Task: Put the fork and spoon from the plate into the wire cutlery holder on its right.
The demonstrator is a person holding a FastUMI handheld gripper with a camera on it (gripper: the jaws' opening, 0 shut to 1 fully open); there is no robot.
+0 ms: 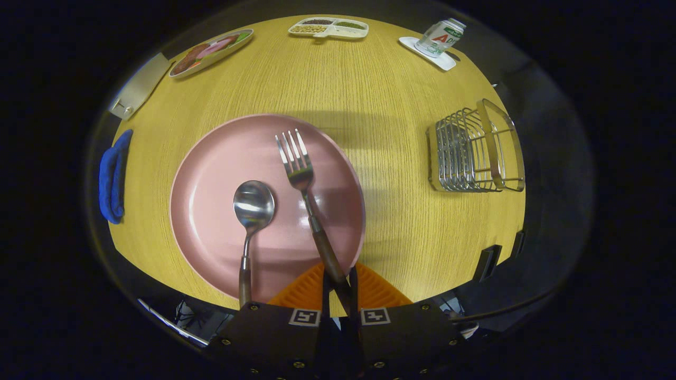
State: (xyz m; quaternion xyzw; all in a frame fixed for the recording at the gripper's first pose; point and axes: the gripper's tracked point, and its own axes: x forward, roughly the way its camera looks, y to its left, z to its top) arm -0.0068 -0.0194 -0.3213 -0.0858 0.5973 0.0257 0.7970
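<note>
A pink plate (211, 211) lies on the wooden table just ahead of the fingers. A fork (302, 174) with a brown handle lies on it, tines pointing away. Its handle end runs back between my fingers, and the gripper (340, 287) is shut on that handle. A spoon (253, 206) with a brown handle lies to the fork's left, bowl up on the plate, handle reaching back over the plate's near rim. The wire cutlery holder (475, 153) stands on the table to the right of the plate, well apart from it, with nothing visible inside.
A blue cloth (113, 177) lies at the table's left edge. Far across the table are a printed food plate (211, 51), a divided snack tray (328, 27) and a carton (441, 36) on a white coaster. A wide strip of bare wood separates plate and holder.
</note>
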